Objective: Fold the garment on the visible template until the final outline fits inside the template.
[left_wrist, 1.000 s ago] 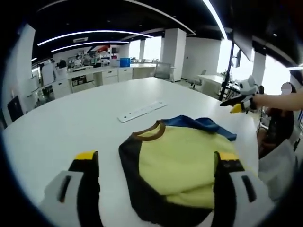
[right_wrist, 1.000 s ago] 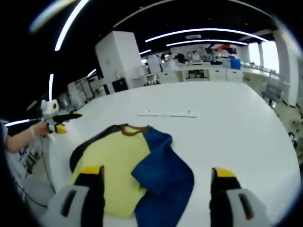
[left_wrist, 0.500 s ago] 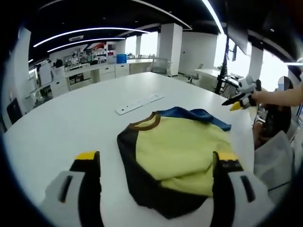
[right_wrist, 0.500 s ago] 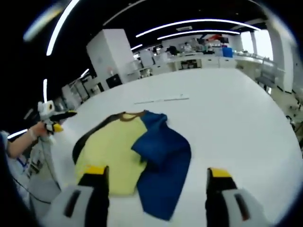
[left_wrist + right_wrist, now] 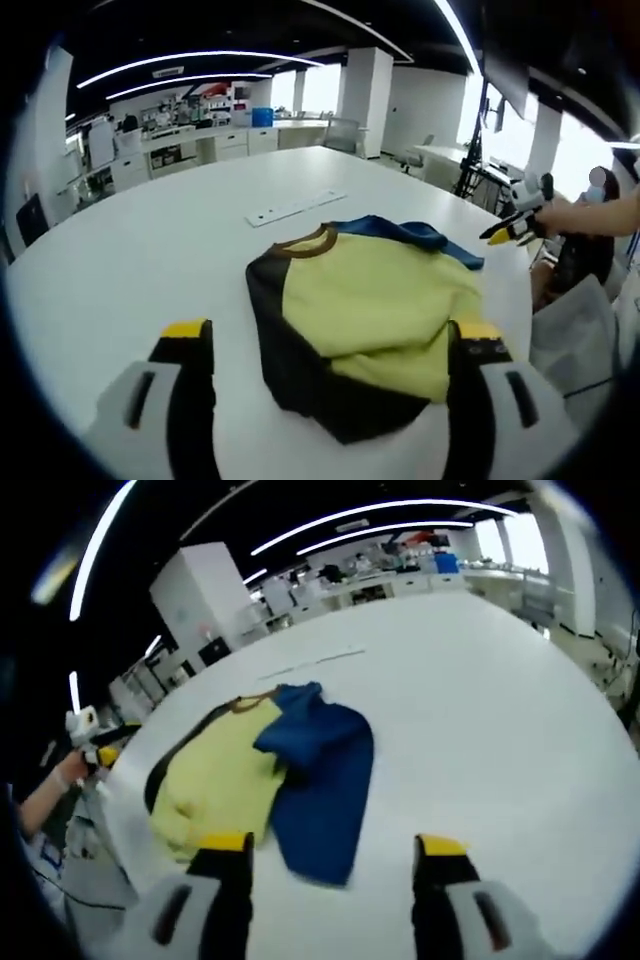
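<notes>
a yellow garment [image 5: 375, 310] with black sleeves, a brown collar and a blue panel lies bunched and partly folded on a broad white table [image 5: 140, 260] in an open-plan office. in the left gripper view the left gripper [image 5: 335, 350] hangs above the near edge of the cloth, its two yellow-tipped jaws spread wide and holding nothing; the right-hand jaw overlaps the garment's near right corner in the picture, though contact cannot be told. beyond the collar, a little apart from it, a long white strip [image 5: 297, 208] lies flat on the table. at the far right a person's hand carries the right gripper [image 5: 508, 228] off the table edge, well apart from the cloth.

in the right gripper view the right gripper [image 5: 335, 855] is also spread wide and empty, its jaws near the blue panel's [image 5: 322, 775] near end without touching it. the blue panel lies folded across the right part of the yellow body [image 5: 215, 780]. at the far left a hand holds the left gripper [image 5: 90, 748] beside the table. desks and a white pillar [image 5: 205, 600] stand behind.
</notes>
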A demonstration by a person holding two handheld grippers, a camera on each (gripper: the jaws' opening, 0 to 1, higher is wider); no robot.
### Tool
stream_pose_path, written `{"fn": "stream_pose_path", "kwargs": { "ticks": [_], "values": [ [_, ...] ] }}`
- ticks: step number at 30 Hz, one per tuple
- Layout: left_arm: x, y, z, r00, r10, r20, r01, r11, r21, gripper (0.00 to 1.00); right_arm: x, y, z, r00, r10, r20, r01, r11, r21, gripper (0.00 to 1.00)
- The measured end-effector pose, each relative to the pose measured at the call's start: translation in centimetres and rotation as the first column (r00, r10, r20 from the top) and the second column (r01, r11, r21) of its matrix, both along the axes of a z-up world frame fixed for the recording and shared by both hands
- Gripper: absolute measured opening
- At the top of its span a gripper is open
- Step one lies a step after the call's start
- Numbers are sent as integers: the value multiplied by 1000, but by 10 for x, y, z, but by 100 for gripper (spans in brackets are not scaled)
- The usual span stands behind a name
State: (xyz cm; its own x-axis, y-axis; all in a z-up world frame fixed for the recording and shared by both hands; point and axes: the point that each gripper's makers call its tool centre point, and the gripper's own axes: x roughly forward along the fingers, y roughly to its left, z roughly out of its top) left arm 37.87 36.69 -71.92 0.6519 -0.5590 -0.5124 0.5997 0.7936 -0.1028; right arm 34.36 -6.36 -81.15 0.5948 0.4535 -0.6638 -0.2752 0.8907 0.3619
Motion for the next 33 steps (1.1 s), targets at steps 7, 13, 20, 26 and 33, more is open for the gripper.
{"fn": "stream_pose_path", "kwargs": {
  "ticks": [7,13,20,26,33],
  "values": [
    [-6,5,-3,1000,9,-11,-9,1000,-1,94,-15,0,-16,998,-32,-53,34,999,38,47],
    [-8,9,-6,1000,16,-18,-16,1000,0,93,-19,4,-24,995,-45,-93,53,995,85,34],
    [-9,9,-9,999,18,-26,-18,1000,-3,93,-21,13,-24,991,-63,-120,80,987,138,19],
    [-12,5,-11,999,15,-32,-16,1000,-1,93,-17,12,-26,987,-99,-126,118,981,151,13],
    [-12,6,-15,999,19,-40,-19,1000,6,93,-12,12,-27,984,-116,-135,136,979,150,2]
  ]
}}
